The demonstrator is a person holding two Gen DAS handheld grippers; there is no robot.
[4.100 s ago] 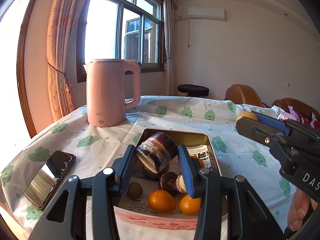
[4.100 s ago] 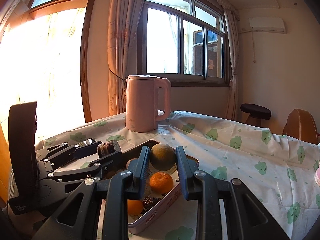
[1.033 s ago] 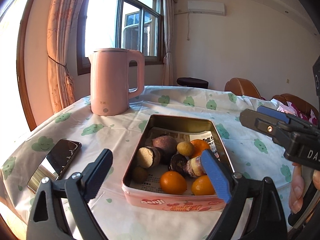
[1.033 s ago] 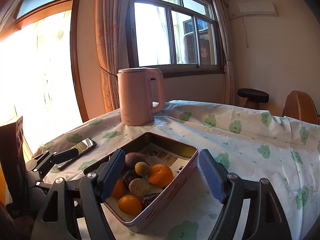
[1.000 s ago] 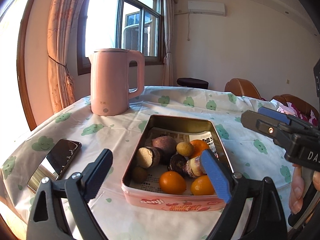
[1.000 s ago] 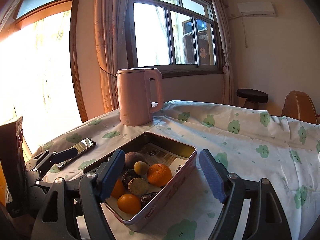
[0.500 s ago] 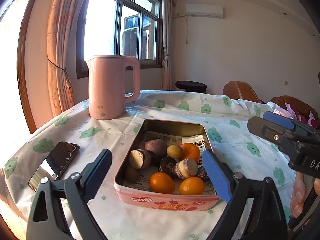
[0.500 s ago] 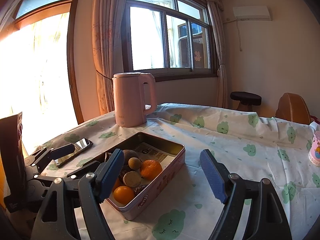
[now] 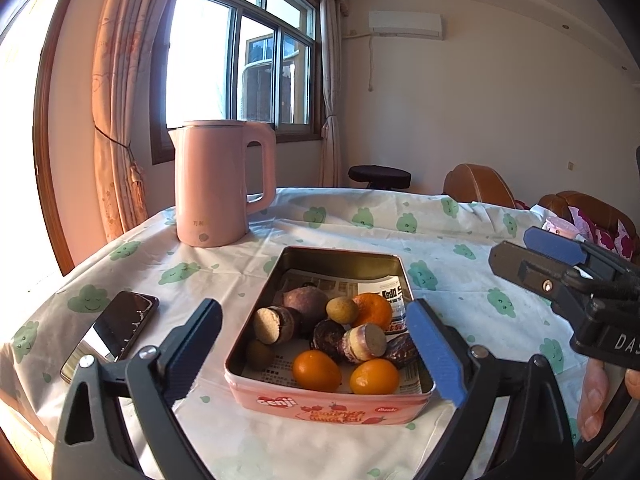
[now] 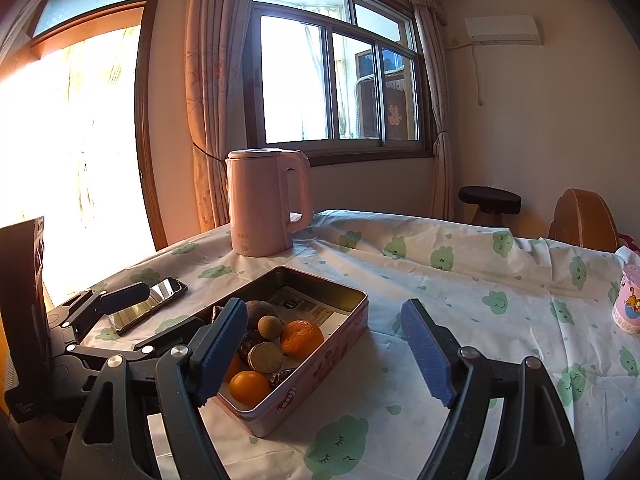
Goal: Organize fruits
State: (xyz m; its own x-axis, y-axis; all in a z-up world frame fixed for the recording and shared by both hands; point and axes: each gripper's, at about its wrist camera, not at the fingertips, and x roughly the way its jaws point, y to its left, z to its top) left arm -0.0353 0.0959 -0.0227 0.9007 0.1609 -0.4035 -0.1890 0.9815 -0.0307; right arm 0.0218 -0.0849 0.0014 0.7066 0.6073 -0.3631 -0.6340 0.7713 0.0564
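Fruit tin [image 9: 332, 398] sits on the worktop [image 9: 440, 240], fruits [image 9: 316, 370] all inside. Left gripper [image 9: 316, 344] jaws wide apart — tin framed between them, untouched. Right gripper [image 10: 328, 348] jaws spread too, empty — tin just past its left jaw.

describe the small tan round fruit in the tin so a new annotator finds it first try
Start at the pink kettle, then drop to the pink tin in front of it. The small tan fruit lies between the big purple-brown fruit and the far orange. It is the smallest, a smooth, uncut ball.
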